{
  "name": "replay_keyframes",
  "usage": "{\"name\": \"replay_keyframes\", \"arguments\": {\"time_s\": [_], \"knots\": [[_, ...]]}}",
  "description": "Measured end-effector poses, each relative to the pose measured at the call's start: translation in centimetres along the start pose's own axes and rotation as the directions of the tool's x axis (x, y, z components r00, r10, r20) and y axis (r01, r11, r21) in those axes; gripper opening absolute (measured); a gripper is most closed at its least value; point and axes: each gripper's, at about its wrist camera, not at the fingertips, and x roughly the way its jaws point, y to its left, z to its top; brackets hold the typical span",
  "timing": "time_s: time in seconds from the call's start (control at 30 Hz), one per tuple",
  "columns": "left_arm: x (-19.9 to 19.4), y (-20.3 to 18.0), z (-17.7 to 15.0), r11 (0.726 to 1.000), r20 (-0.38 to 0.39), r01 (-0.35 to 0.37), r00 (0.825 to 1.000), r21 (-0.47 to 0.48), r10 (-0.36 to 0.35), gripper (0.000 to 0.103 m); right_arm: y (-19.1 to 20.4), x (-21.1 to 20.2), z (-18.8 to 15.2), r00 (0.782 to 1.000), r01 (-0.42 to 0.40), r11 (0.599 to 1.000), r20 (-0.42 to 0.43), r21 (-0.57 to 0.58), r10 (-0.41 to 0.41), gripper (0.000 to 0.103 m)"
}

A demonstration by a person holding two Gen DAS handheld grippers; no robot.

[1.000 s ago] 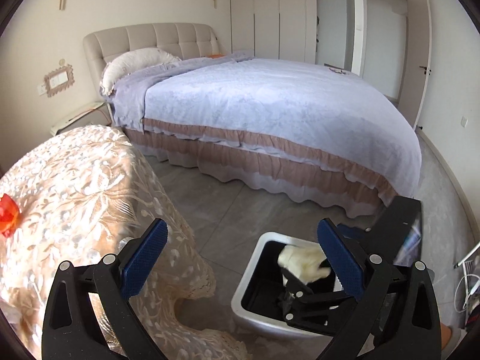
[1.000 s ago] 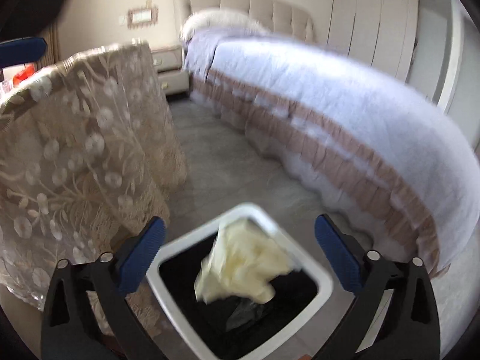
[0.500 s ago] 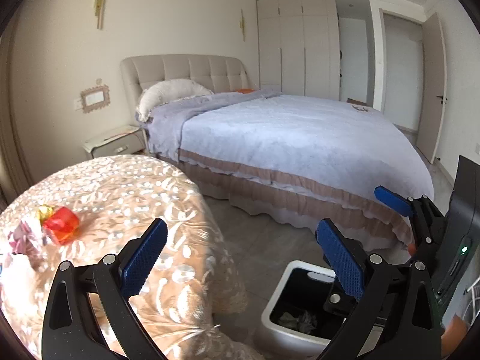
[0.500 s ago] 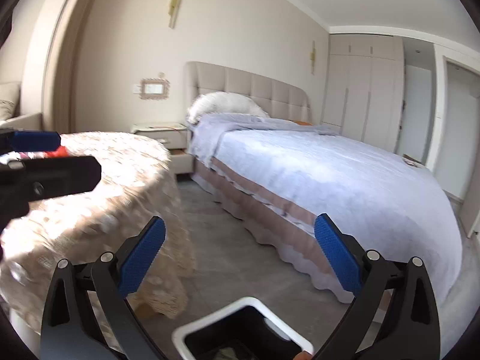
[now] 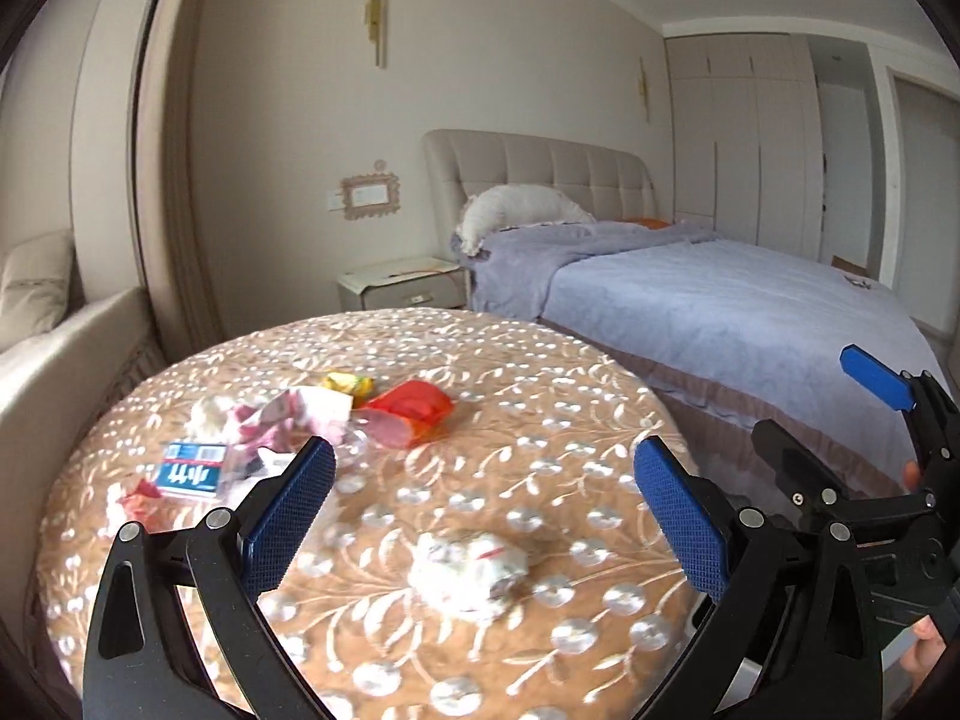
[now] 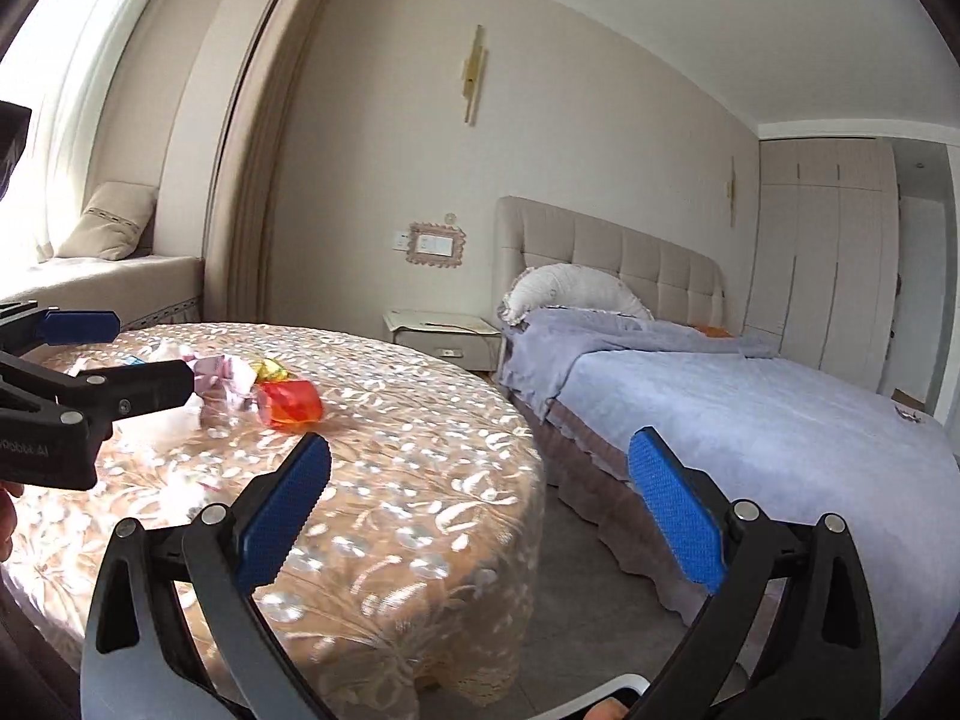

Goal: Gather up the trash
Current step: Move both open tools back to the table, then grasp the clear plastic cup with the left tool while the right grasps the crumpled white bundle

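My left gripper (image 5: 483,516) is open and empty above the round table (image 5: 588,420) with a lace cloth. A crumpled white paper ball (image 5: 465,570) lies just below and between its fingers. Farther back lie a red wrapper (image 5: 414,411), a yellow wrapper (image 5: 348,384), a pink-white wrapper (image 5: 288,417), a blue-white carton (image 5: 189,471) and a small red scrap (image 5: 139,491). My right gripper (image 6: 480,498) is open and empty, beside the table's right edge. The red wrapper (image 6: 288,405) also shows in the right wrist view. A white bin rim (image 6: 606,696) peeks at the bottom there.
A bed (image 5: 720,312) with a lilac cover stands to the right, a nightstand (image 5: 402,285) behind the table, a window seat (image 6: 108,276) at the left. Grey floor (image 6: 576,594) lies between table and bed. The right gripper shows at the left view's right edge (image 5: 876,384).
A pale crumpled piece dropped from the right gripper into the bin a second ago. Both grippers then rose and swung left from the bin to the table top.
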Motion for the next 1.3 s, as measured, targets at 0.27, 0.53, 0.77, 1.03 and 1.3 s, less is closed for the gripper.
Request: {"name": "replay_keyframes", "arguments": {"time_s": [0.27,0.53,0.77,1.03,1.3], "knots": [[-2.2,7.9,-2.5,0.991,-0.027,-0.117,0.993,-0.063,0.115,0.098,5.9,1.5,1.1,0.993,-0.117,0.993,-0.029,-0.003,0.117,0.099],[-1.6,13.0,-5.6,0.982,-0.112,-0.152,0.984,-0.111,0.139,0.098,11.2,3.0,0.7,0.984,-0.155,0.987,-0.098,-0.045,0.15,0.099],[0.7,15.3,-8.2,0.982,-0.205,-0.117,0.975,-0.148,0.086,0.098,13.8,4.1,0.7,0.979,-0.166,0.983,-0.13,-0.079,0.155,0.099],[3.9,15.6,-9.5,0.988,-0.345,-0.049,0.939,-0.147,-0.005,0.072,15.7,5.5,0.0,0.972,-0.174,0.98,-0.179,-0.099,0.155,0.099],[4.3,14.9,-9.5,0.997,-0.363,-0.031,0.932,-0.077,0.001,0.028,15.7,6.1,-0.1,0.966,-0.18,0.979,-0.205,-0.099,0.157,0.099]]}}
